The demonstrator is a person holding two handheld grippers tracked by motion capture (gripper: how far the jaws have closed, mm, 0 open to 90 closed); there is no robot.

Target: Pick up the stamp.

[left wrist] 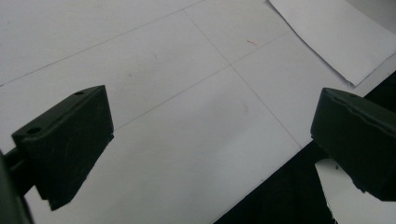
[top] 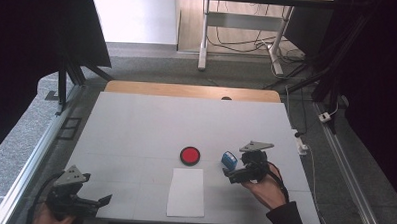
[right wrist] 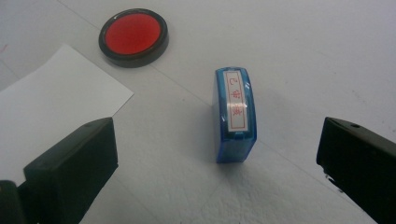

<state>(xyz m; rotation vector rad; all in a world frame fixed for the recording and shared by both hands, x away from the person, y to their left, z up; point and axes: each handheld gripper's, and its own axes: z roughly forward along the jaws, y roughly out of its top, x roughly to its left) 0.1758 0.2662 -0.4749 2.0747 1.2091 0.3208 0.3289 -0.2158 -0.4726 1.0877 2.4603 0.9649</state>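
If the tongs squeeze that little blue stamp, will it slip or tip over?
The blue stamp looks like stiff, glossy plastic, so it may slip slightly. It stands on a narrow base and could tip if nudged off-centre. The open right tongs straddle its flat sides, which probably helps.

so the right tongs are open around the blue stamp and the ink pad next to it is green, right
Not quite. The ink pad is red, not green, as the right gripper view shows. The rest holds: the right tongs are open with the blue stamp between the jaws.
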